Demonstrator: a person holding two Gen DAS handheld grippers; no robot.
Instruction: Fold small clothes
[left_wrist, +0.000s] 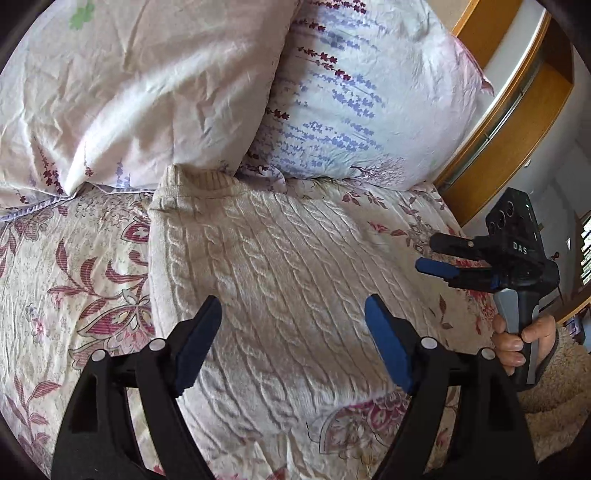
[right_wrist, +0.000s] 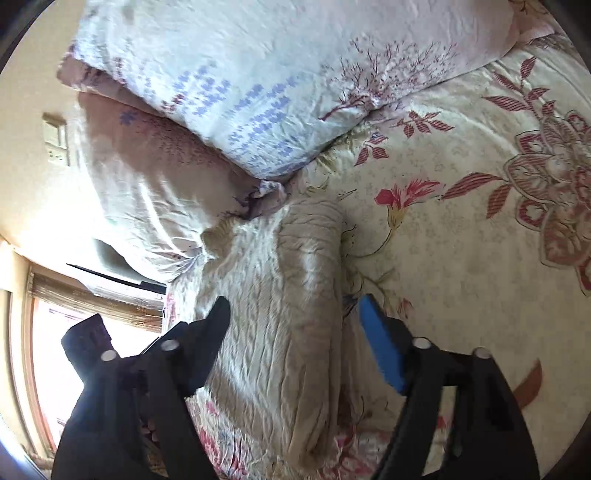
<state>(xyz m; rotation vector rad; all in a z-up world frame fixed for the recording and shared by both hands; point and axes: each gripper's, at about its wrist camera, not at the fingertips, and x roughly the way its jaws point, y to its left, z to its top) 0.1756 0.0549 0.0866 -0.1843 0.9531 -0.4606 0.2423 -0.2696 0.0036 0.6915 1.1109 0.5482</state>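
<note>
A cream cable-knit sweater (left_wrist: 273, 266) lies folded into a long rectangle on the flowered bedspread (left_wrist: 74, 280), its ribbed collar toward the pillows. My left gripper (left_wrist: 293, 310) hovers over its near half, open, nothing between the blue pads. In the left wrist view my right gripper (left_wrist: 424, 253) hangs over the sweater's right edge, held by a hand (left_wrist: 517, 339), its jaws apart. In the right wrist view the right gripper (right_wrist: 295, 314) stands open above the sweater (right_wrist: 280, 295), with the fabric below the fingers and not pinched.
Two flowered pillows (left_wrist: 147, 92) (left_wrist: 362, 103) lie against the sweater's collar end. A wooden frame (left_wrist: 517, 110) stands past the bed's right side. A window (right_wrist: 74, 332) and a wall switch (right_wrist: 55, 136) show at the left of the right wrist view.
</note>
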